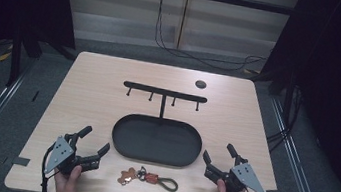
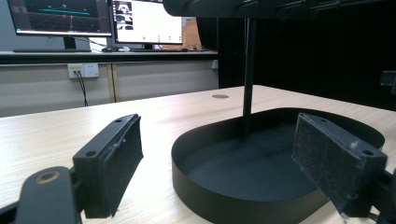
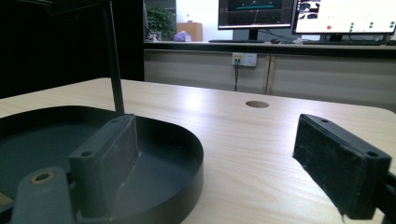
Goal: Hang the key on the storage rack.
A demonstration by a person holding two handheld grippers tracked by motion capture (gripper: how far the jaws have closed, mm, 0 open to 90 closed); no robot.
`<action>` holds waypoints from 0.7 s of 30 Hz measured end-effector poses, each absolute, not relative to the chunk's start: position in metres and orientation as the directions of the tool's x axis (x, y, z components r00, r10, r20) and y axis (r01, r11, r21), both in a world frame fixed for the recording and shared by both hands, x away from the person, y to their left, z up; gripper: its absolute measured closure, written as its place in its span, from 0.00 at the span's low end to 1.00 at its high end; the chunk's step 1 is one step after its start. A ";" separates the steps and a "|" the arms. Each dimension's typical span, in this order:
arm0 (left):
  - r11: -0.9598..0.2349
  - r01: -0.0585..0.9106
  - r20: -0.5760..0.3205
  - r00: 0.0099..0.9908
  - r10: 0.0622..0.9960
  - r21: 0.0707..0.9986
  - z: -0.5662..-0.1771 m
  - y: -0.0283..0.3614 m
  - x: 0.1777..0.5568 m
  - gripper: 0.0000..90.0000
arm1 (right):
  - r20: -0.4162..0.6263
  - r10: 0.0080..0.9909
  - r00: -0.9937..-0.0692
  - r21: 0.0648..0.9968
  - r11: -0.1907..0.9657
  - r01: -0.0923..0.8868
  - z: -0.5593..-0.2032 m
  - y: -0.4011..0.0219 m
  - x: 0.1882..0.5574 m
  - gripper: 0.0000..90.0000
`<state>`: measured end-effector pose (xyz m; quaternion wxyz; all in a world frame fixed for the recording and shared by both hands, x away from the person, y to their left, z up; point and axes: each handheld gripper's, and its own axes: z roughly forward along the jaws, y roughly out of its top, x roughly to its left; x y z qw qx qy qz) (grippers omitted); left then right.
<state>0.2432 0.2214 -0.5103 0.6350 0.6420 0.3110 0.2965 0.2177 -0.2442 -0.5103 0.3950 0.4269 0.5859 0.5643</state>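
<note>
Keyring [image 1: 149, 178] with a brown charm, a red piece and an olive cord loop lies flat on the table [image 1: 88, 89], between the two tongs and near the front edge, touched by neither. Left gripper [image 1: 92, 142] rests to one side of it, jaws spread wide with nothing between them; right gripper [image 1: 217, 155] rests on the other side, equally wide and empty. Just beyond the keyring, between both tongs, sits the black oval tray [image 1: 123, 146] of a key stand, whose post [image 1: 162, 108] carries a crossbar [image 1: 165, 91] with four bare hooks. Judging by this, hanging the keyring has not begun: picking it up, lifting it and hooking its loop all remain.
</note>
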 end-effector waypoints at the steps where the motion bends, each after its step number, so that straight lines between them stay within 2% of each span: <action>1: 0.000 0.023 -0.014 0.631 0.776 1.000 -0.510 0.221 0.243 0.17 | 0.025 0.945 -0.326 0.998 -0.007 0.058 -0.510 -0.245 0.218 0.15; 5: -0.001 0.023 -0.013 0.630 0.776 1.000 -0.510 0.221 0.243 0.17 | 0.060 0.944 -0.323 0.997 -0.040 0.068 -0.510 -0.249 0.219 0.15; 12: -0.007 0.020 -0.007 0.629 0.777 1.000 -0.510 0.222 0.244 0.18 | 0.030 0.947 -0.320 0.994 0.005 0.107 -0.509 -0.244 0.222 0.18; 16: -0.010 0.021 -0.006 0.629 0.777 1.000 -0.510 0.222 0.244 0.18 | 0.067 0.942 -0.329 0.991 -0.024 0.132 -0.508 -0.246 0.225 0.22; 18: -0.005 0.021 -0.010 0.629 0.777 1.000 -0.510 0.221 0.243 0.18 | 0.106 0.935 -0.338 0.985 -0.053 0.163 -0.508 -0.246 0.228 0.20; 21: -0.007 0.019 -0.006 0.629 0.777 1.000 -0.510 0.222 0.244 0.18 | 0.101 0.925 -0.367 0.985 -0.041 0.167 -0.508 -0.245 0.230 0.23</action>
